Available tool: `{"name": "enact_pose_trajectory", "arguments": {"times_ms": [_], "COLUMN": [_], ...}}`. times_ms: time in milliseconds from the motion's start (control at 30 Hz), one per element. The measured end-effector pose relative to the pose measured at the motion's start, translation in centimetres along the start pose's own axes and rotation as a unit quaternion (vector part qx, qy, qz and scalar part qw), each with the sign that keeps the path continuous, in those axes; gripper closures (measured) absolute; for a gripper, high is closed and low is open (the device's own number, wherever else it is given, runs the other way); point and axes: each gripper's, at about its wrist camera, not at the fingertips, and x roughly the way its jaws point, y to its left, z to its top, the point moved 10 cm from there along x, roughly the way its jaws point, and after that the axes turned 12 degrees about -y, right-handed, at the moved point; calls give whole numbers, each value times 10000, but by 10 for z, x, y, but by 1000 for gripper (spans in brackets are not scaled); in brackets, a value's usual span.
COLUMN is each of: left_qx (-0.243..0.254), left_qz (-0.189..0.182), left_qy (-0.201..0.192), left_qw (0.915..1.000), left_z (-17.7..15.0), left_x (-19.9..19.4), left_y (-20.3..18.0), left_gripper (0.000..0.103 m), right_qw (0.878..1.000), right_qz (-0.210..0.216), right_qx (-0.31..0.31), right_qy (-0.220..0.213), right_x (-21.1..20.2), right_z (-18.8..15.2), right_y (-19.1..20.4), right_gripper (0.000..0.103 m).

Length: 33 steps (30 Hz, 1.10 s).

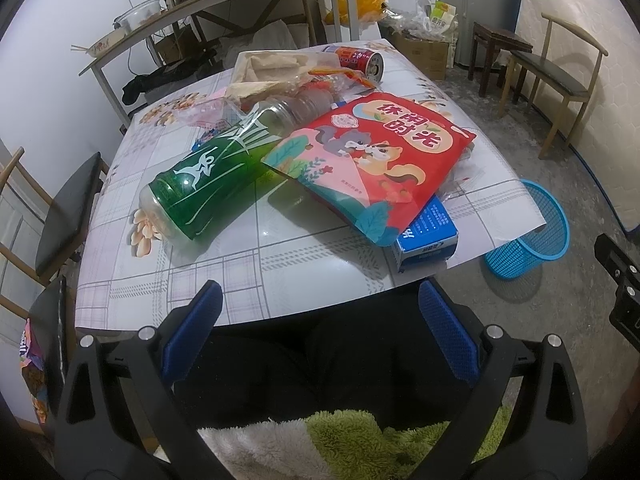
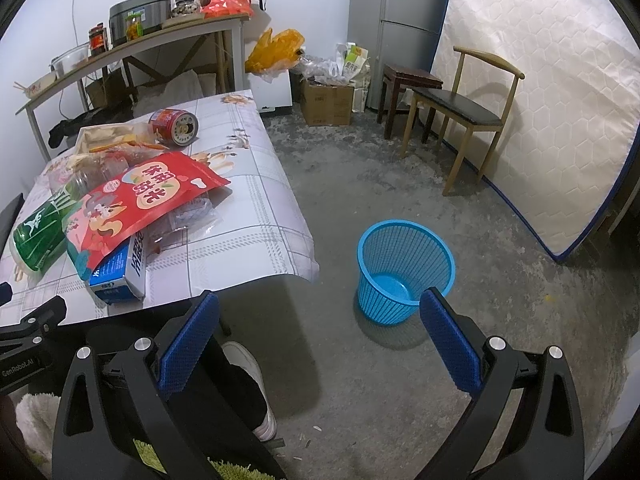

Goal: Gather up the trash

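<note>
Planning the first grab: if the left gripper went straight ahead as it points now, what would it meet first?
Probably the green-labelled bottle lying on the table. The left gripper is open and back from the table's near edge, with bare tablecloth in between. Depth is unclear, so it could pass over the bottle.

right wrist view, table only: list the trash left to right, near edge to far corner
Green-labelled bottle → blue carton → red snack bag lying partly over the carton → red can on its side at the far end. The clear wrappers and paper packaging between them overlap too much to place. Both grippers are open and hold nothing.
</note>
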Motion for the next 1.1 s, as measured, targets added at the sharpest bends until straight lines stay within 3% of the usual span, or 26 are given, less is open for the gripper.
{"name": "enact_pose_trajectory", "arguments": {"times_ms": [1100], "left_qx": [-54], "left_qz": [-19], "left_qy": [13], "left_qw": [10000], "left_z": [-6], "left_x": [3], "left_y": [2], "left_gripper": [8], "right_qw": [9999], "right_qz": [123], "right_qx": [59], "right_qy": [56], "right_x": [5], "right_z": [-6], "right_y": [8], "right_gripper": [5]}}
